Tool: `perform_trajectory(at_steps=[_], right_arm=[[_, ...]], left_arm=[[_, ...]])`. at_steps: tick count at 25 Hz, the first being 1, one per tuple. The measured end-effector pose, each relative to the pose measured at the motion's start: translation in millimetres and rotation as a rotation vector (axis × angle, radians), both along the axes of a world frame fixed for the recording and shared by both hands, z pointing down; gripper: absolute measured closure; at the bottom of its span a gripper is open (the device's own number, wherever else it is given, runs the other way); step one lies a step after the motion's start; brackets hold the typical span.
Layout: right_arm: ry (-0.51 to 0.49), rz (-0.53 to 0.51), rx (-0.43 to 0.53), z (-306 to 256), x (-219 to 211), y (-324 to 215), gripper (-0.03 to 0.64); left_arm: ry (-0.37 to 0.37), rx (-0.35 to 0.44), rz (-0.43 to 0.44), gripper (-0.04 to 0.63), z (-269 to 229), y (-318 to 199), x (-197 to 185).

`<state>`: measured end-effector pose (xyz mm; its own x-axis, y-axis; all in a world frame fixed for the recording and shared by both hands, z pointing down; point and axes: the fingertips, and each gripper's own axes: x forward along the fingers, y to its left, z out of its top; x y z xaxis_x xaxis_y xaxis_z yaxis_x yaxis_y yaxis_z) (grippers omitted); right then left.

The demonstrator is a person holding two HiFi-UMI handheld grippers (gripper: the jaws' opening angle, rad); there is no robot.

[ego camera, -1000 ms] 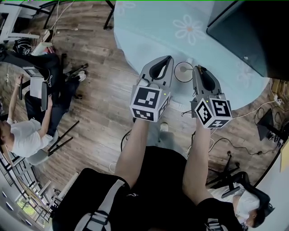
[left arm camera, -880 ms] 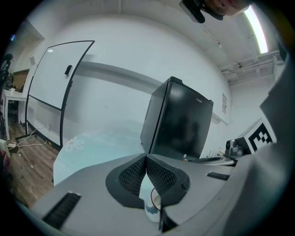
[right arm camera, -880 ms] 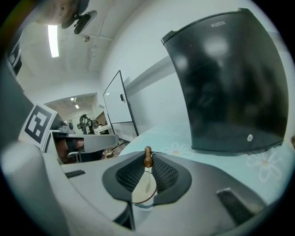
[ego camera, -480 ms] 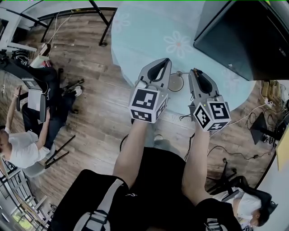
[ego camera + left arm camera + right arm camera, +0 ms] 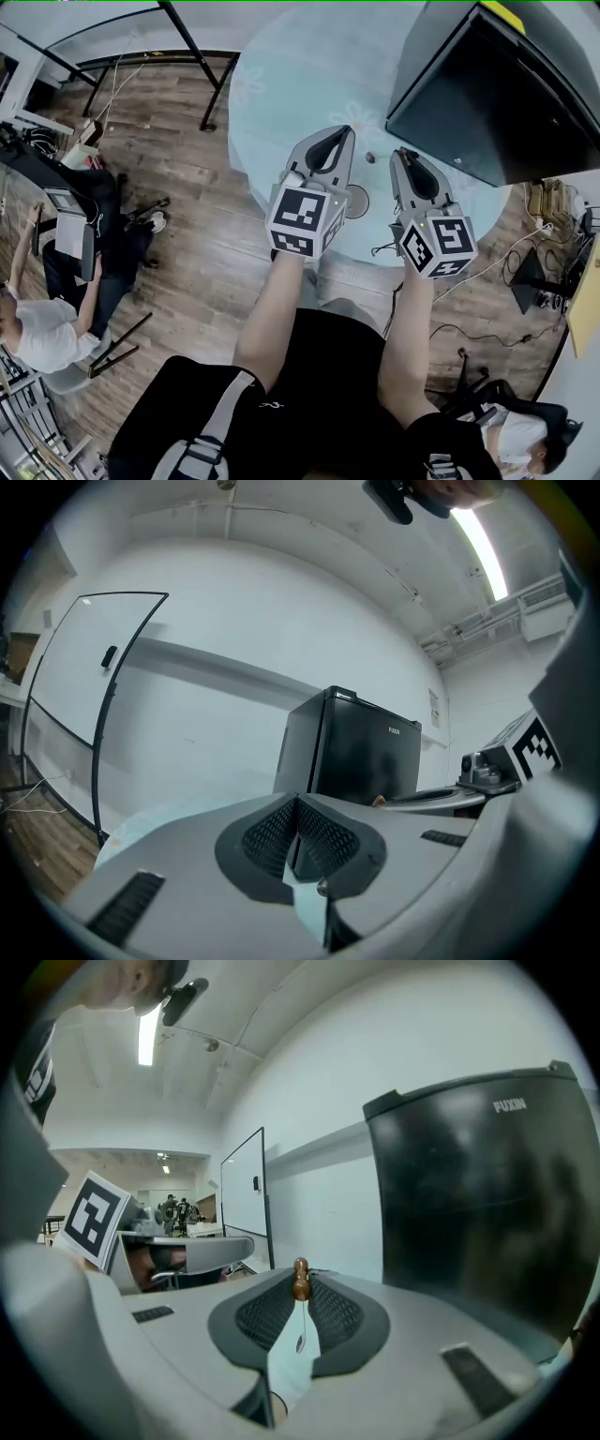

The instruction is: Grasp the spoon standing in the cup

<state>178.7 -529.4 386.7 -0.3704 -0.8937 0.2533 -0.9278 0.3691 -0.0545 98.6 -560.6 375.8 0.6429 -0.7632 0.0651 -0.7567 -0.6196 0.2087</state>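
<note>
My right gripper (image 5: 301,1294) is shut on the spoon (image 5: 300,1283). Its brown beaded handle end sticks up at the pad tips and its thin stem runs down through the gap. In the head view this gripper (image 5: 401,154) hangs over the pale blue table. The white cup (image 5: 357,202) shows below and between the two grippers, partly behind the left one. My left gripper (image 5: 341,132) is beside the right one, and its pads (image 5: 296,804) meet with nothing between them.
A black fridge (image 5: 487,84) stands on the far right of the round flowered table (image 5: 281,84) and fills the right gripper view (image 5: 478,1204). A whiteboard on legs (image 5: 84,696) stands to the left. Seated people (image 5: 37,319) and cables are on the wooden floor.
The table and the cup have drifted toward me in the head view. The cup has gone from between the gripper tips to beside their bodies. Both grippers hold their places in the picture.
</note>
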Motion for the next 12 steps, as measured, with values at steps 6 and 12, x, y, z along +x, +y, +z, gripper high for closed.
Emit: perform_trajectory(at_steps=[6,12], right_arm=[[0.01,0.018,0.078,-31,8,-14,0.575],[0.014,0.03,0.162,-66,23,-20,0.575]], left_arm=[[-0.001,0.078,0.015,0.594,-33,-19,5],[0.004,0.151,0.027,0.594,-67,-24,15]])
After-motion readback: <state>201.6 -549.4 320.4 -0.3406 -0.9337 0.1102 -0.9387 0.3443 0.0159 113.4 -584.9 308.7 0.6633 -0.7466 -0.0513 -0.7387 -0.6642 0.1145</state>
